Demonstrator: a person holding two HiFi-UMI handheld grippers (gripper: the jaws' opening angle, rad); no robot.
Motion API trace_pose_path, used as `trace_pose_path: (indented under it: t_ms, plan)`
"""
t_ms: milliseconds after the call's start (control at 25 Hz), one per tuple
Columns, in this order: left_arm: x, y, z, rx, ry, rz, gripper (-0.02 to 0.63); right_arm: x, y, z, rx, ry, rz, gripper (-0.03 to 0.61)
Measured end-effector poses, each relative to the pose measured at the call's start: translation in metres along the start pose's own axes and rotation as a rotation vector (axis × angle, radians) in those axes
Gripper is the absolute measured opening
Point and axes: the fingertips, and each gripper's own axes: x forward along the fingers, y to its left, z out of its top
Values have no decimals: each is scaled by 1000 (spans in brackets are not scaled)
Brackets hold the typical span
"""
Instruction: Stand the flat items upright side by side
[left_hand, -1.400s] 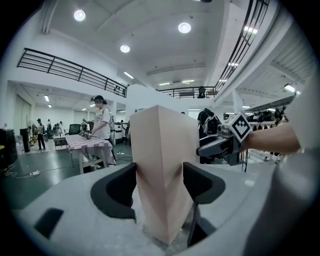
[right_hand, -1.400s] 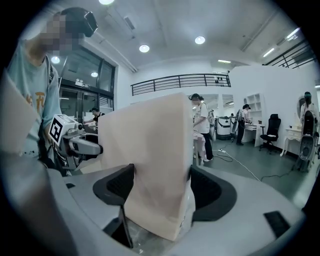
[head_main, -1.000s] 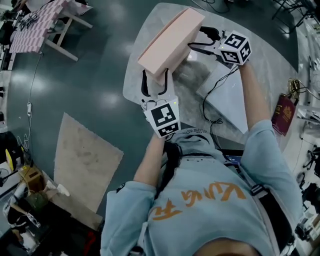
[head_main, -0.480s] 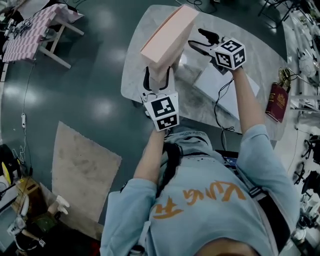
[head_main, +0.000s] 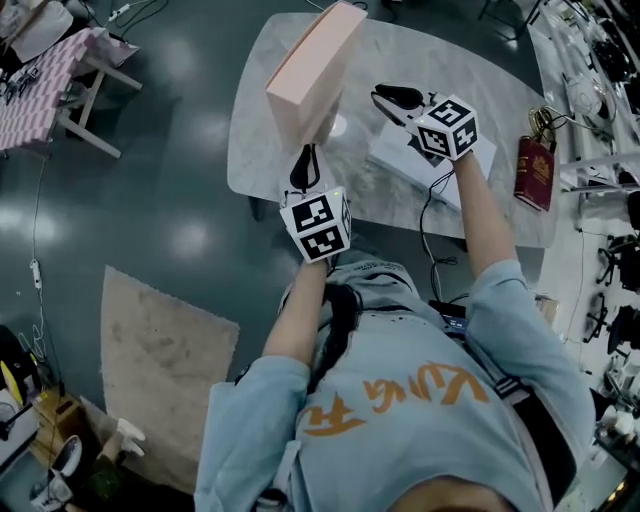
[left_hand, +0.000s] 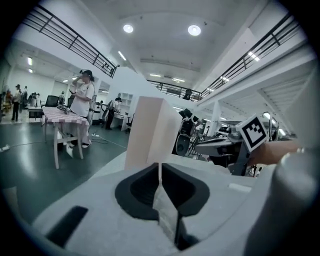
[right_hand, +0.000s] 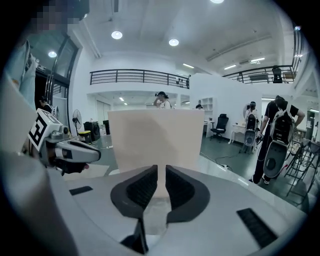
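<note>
While upright by the far left edge of the oval grey stone table (head_main: 465, 70), tall pale pink cardboard box (head_main: 310, 65) lengthwise away from left gripper (head_main: 307, 153) at its near end. Flat white box (head_main: 395, 165) lying to its right, beneath right gripper (head_main: 386, 97). Both pairs of jaws just closing, clenched on nothing.

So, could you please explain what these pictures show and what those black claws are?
There is no robot here: a person holds a two-jaw gripper in each hand, and the patterned cubes are part of them. The overhead picture comes from a camera on the person's head. The other two come from cameras riding on the left gripper and the right gripper, looking along their jaws. On the pale table a pink box stands upright, a white flat item lies nearby, and a dark red booklet lies near the edge. Nothing is held: both pairs of jaws have just been closing, with nothing between them.
</note>
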Motion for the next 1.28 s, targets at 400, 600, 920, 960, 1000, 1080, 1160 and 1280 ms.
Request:
trace_pose_path:
  t_ms: [400,600,920,960,1000,1080,1160,1280]
  plan:
    - [9,-50,-27,-67,60,-106,11,-42,2,-30,-26,90,4,2]
    - [25,-82,-42,-86,98,-129,11,-58,-21,-48,-24,122,7,2]
    - [57,-127,-69,-152,122,-73,11,-71,-61,-84,-80,191,96,2]
    - [59,-134,-73,-160,126,-62,11,-73,-66,-89,-81,195,109,2]
    - [62,-140,-78,-171,131,-48,11,-75,-71,-94,-82,199,124,2]
    - [64,-151,-88,-195,141,-17,11,-78,-78,-103,-91,212,162,2]
    - [62,-162,-98,-217,152,13,11,-81,-79,-114,-99,231,209,2]
    - [59,-173,-107,-237,164,51,11,-84,-86,-125,-100,260,249,4]
